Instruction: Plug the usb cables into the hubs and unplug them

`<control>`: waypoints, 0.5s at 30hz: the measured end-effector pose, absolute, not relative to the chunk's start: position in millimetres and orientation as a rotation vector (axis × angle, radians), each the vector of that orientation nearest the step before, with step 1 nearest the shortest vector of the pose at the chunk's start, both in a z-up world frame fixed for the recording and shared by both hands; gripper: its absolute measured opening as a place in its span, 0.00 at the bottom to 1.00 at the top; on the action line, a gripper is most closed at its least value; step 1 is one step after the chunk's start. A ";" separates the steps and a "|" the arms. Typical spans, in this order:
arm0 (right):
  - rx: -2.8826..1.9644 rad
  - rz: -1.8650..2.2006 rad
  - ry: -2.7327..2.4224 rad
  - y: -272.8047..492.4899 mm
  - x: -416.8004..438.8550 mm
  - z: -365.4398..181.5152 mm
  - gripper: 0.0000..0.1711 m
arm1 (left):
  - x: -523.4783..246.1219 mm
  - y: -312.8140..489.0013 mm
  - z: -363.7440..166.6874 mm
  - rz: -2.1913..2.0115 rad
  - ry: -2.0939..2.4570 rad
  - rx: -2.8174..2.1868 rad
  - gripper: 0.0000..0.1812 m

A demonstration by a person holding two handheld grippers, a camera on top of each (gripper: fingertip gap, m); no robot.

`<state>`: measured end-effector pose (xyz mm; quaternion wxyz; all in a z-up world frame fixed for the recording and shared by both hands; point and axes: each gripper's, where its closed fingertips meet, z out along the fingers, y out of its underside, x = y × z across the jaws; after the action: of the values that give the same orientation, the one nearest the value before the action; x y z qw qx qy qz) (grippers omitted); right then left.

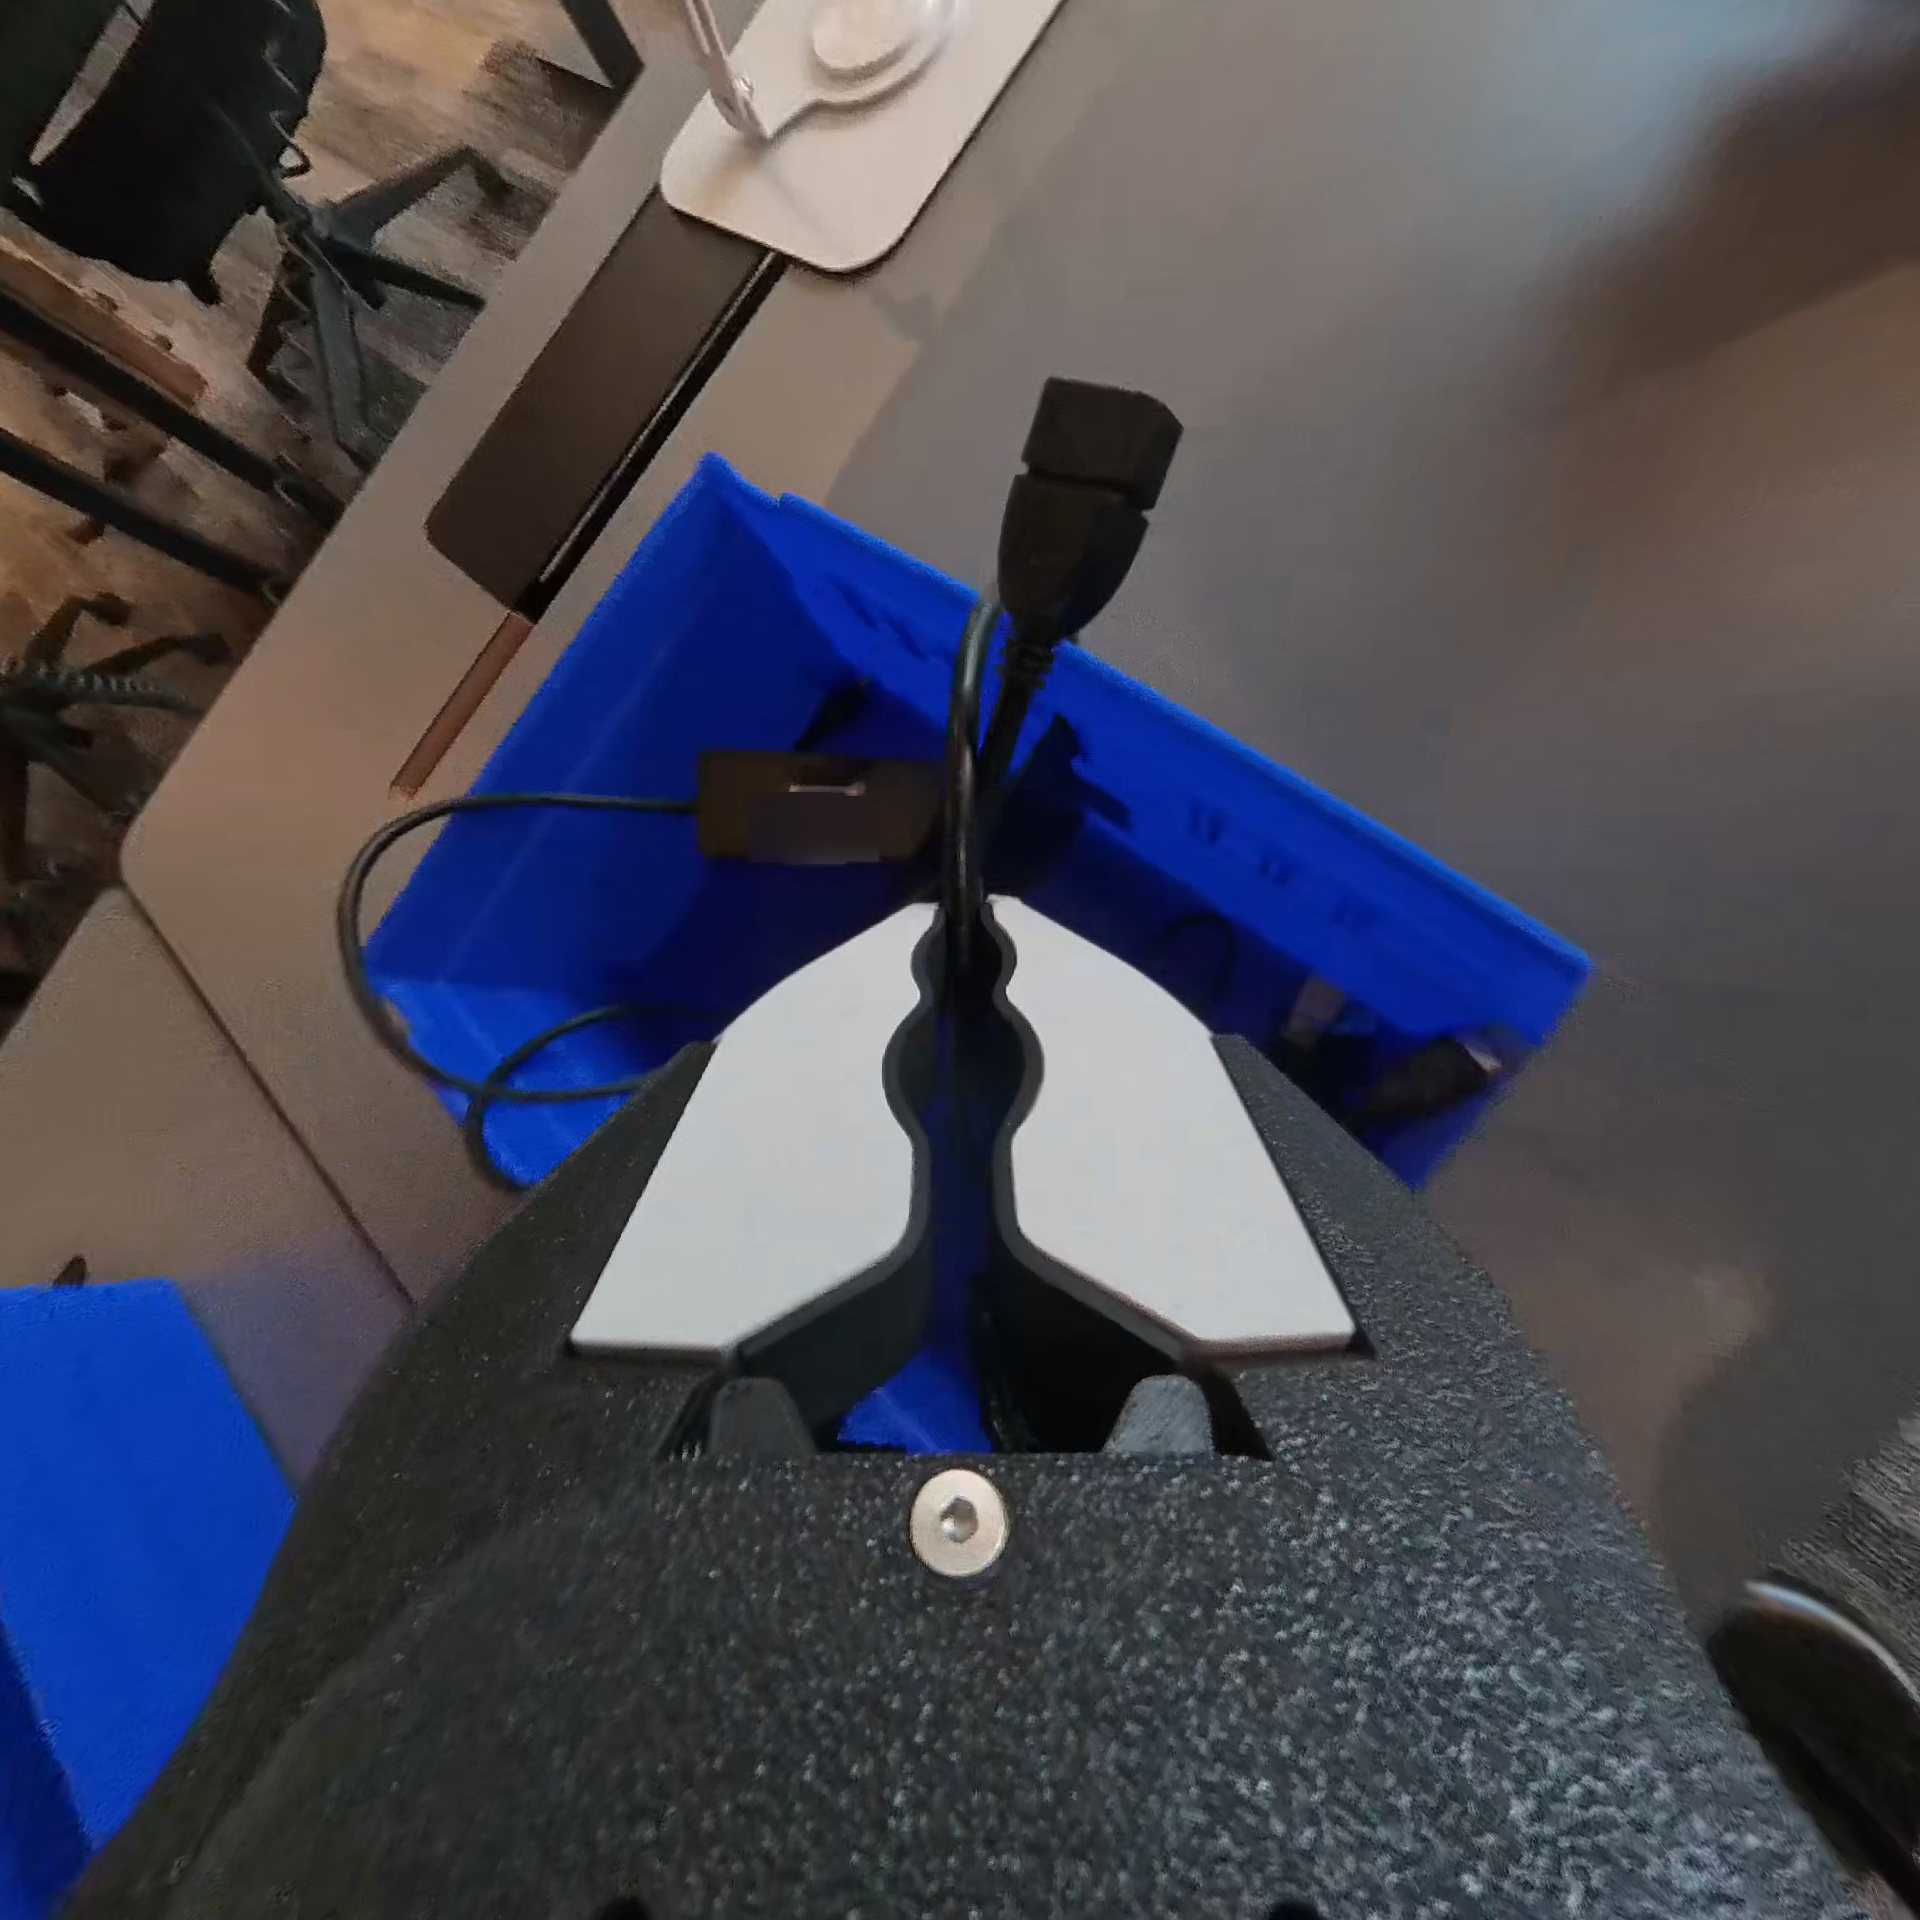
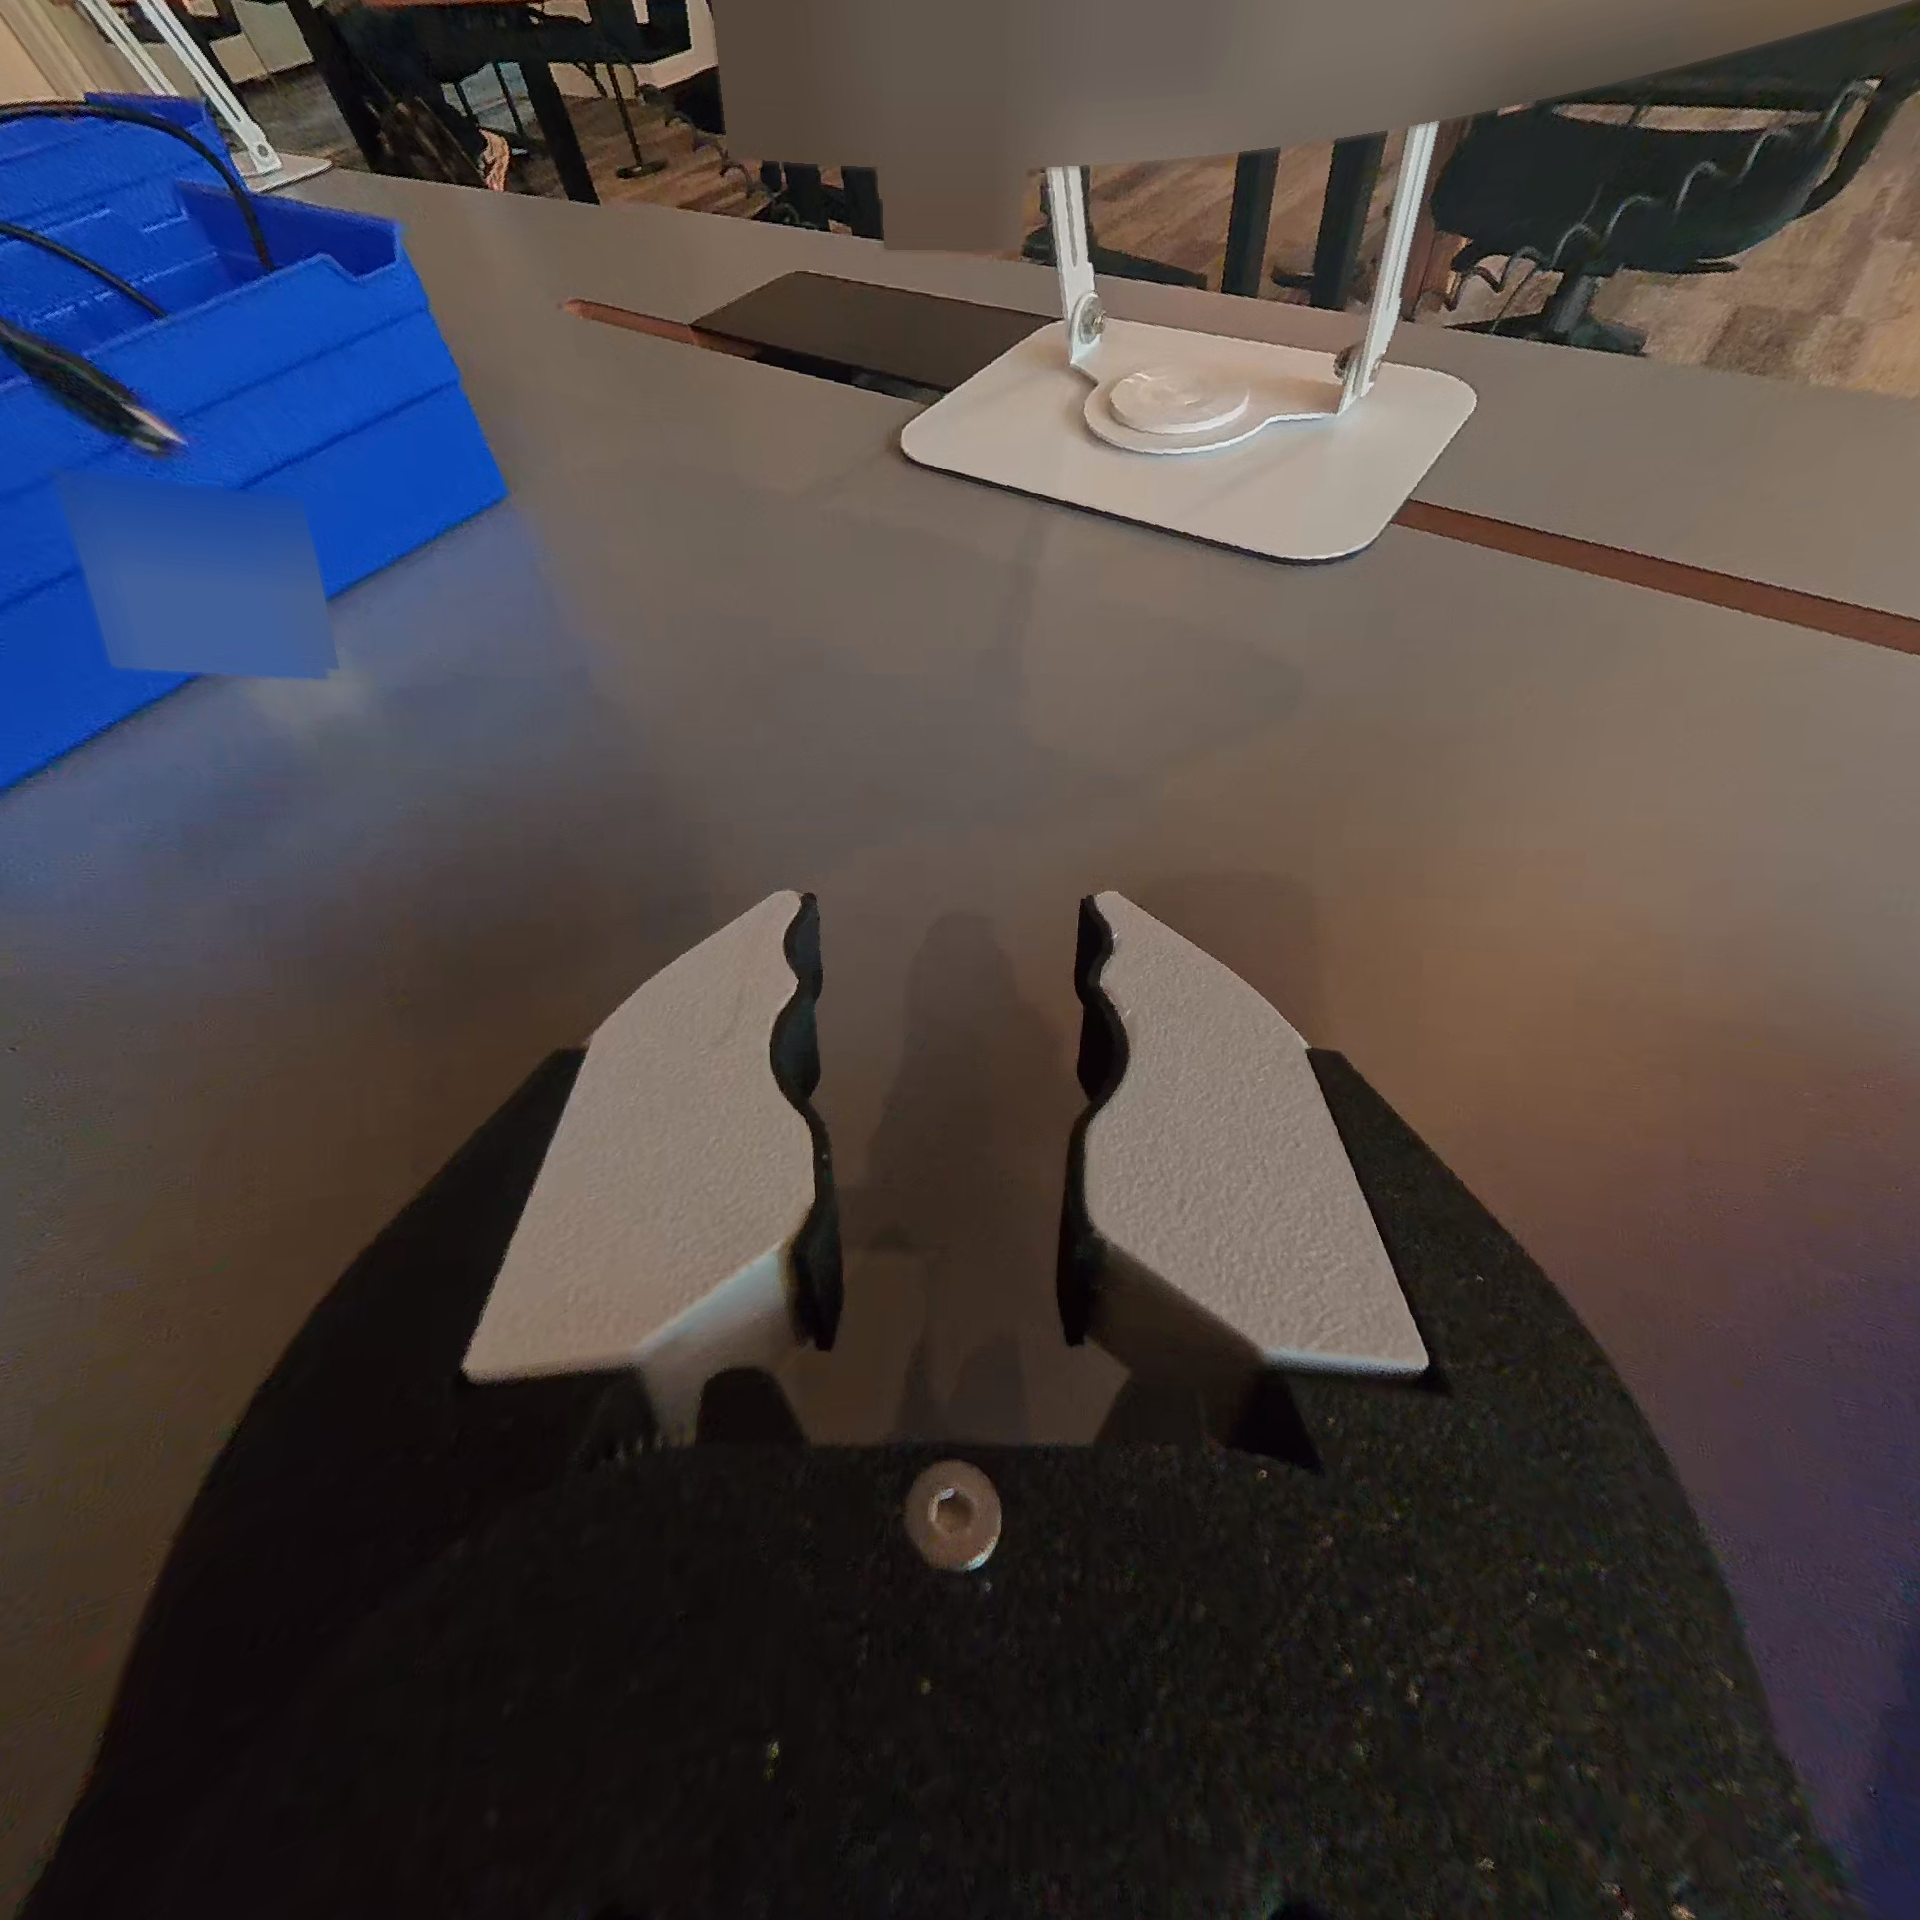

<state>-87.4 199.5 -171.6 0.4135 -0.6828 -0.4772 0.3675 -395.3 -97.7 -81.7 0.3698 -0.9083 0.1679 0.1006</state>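
Note:
My left gripper (image 1: 961,935) is shut on a thin black USB cable (image 1: 964,790) and holds it above a blue bin (image 1: 623,727). The cable's black connector (image 1: 1091,488) sticks up past the fingertips. A small black hub (image 1: 810,821) hangs just left of the cable, its own thin cable (image 1: 416,842) looping down into the bin. More black plugs (image 1: 1434,1070) lie at the bin's right end. My right gripper (image 2: 945,914) is open and empty, low over the grey table (image 2: 727,675). In the right wrist view the blue bin (image 2: 312,343) stands far left, with a dangling cable plug (image 2: 114,400).
A white monitor stand base (image 2: 1195,457) sits on the table behind the right gripper; it also shows in the left wrist view (image 1: 831,156). A dark cable slot (image 2: 862,327) runs along the table's back. A second blue bin (image 1: 114,1538) stands at lower left. Office chairs (image 2: 1662,208) are beyond the table. Left tips to right tips: about 45 centimetres. Measured from the fingertips, the white monitor stand base (image 2: 1195,457) is 30 centimetres or so from the right gripper and 50 centimetres from the left.

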 end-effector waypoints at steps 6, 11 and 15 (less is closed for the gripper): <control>-1.711 0.926 -1.222 195.3 -90.0 -172.7 0.27 | -396.6 -156.9 -91.3 0.145 0.342 -2.477 0.03; -1.717 0.921 -1.217 195.9 -90.0 -174.6 0.27 | -416.5 -156.1 -130.5 0.294 0.252 -2.608 0.03; -1.723 0.919 -1.204 198.2 -89.1 -175.1 0.27 | -429.4 -153.1 -152.3 0.445 0.272 -2.770 0.03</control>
<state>-89.1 198.2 -175.1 0.4112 -0.6845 -0.4785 0.3652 -429.4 -153.1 -152.3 0.1608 -0.9699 0.0953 0.1560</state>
